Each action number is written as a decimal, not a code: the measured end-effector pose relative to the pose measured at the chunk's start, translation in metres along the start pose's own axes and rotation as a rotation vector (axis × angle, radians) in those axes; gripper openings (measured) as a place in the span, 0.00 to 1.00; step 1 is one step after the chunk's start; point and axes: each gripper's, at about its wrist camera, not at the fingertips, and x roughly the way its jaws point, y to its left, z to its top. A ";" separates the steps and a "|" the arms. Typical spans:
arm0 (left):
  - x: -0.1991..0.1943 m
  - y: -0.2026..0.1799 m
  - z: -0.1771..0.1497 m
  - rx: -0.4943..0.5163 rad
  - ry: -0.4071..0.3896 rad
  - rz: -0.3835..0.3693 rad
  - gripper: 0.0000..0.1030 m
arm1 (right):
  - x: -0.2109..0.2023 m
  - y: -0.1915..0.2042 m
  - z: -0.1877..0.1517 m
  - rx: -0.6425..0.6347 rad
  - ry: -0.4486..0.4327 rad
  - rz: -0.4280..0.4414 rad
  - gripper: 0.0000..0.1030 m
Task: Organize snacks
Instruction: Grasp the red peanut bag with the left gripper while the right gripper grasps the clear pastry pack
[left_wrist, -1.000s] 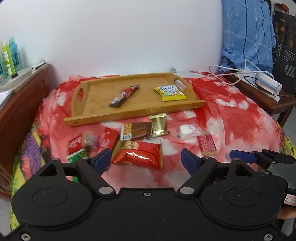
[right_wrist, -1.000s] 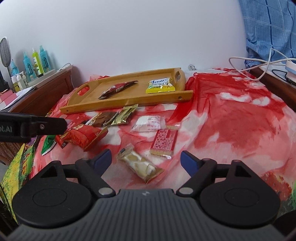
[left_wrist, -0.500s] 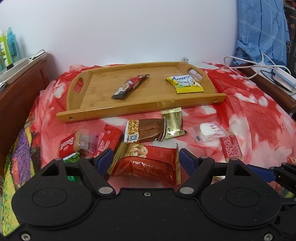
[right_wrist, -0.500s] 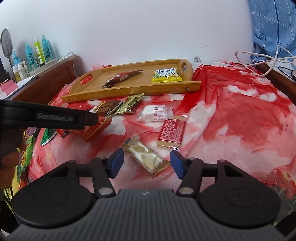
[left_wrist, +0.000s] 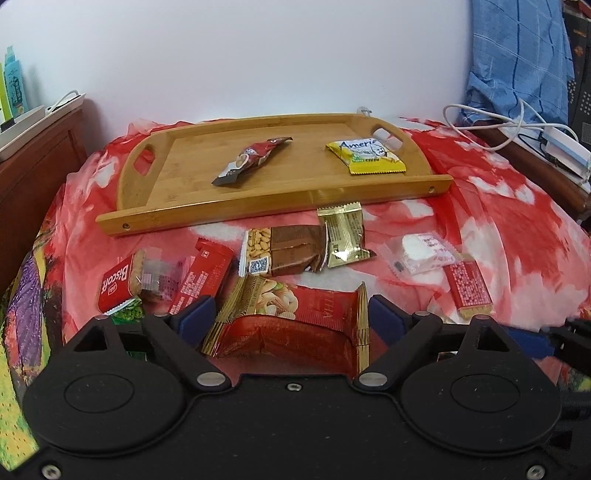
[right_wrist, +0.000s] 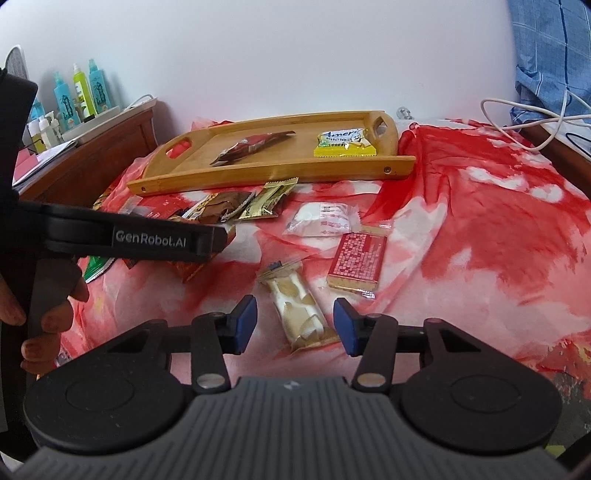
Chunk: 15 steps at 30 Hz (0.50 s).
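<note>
A wooden tray (left_wrist: 177, 181) at the back of the red cloth holds a dark red bar (left_wrist: 251, 158) and a yellow packet (left_wrist: 365, 157); the tray also shows in the right wrist view (right_wrist: 184, 166). My left gripper (left_wrist: 290, 319) is open, its fingers either side of a red nut packet (left_wrist: 295, 321). My right gripper (right_wrist: 295, 325) is open, half closed, its fingers either side of a cream and gold packet (right_wrist: 295, 306), not touching it. Loose snacks lie in front of the tray: a brown peanut bar (left_wrist: 284, 251), a gold sachet (left_wrist: 343, 236), a white packet (right_wrist: 321, 219), a red wafer (right_wrist: 358, 258).
A Biscoff packet (left_wrist: 118, 284) and a red packet (left_wrist: 203, 277) lie at the left. A wooden cabinet (right_wrist: 85, 158) with bottles (right_wrist: 79, 92) stands left of the bed. White cables (left_wrist: 517, 125) and a blue cloth (left_wrist: 517, 55) are at the right.
My left gripper has moved forward so the red nut packet lies between its fingers. My right gripper has come down over the cream packet and its fingers have narrowed.
</note>
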 end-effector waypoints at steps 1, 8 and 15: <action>-0.001 0.000 -0.001 0.009 -0.005 0.000 0.87 | 0.000 0.001 0.000 -0.005 -0.008 -0.016 0.54; 0.006 -0.004 -0.008 0.070 0.019 0.026 0.93 | -0.001 0.003 0.000 -0.022 -0.015 -0.030 0.54; 0.003 0.000 -0.009 0.052 -0.010 -0.023 0.83 | 0.004 0.006 0.000 -0.031 0.009 -0.008 0.46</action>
